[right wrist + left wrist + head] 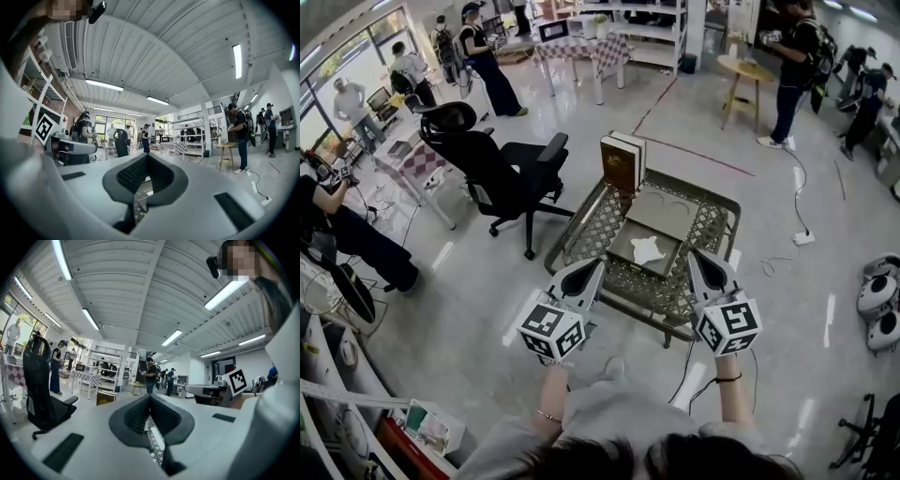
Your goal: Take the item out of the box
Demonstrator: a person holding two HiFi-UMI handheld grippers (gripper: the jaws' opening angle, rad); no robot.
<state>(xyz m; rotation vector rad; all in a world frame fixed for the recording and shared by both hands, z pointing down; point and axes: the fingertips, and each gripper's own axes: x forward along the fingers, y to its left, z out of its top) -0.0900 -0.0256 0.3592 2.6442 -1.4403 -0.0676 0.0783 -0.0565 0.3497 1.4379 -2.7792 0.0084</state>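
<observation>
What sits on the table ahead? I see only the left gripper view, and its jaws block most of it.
Observer: An open flat box lies on the lattice table, with a white item in its near half.
Operator: Does the right gripper hold anything?
Observer: No, the right gripper is shut on nothing.
Operator: Is either gripper touching the item?
Observer: No, the left gripper and the right hover by the table's near edge, clear of the item.
</observation>
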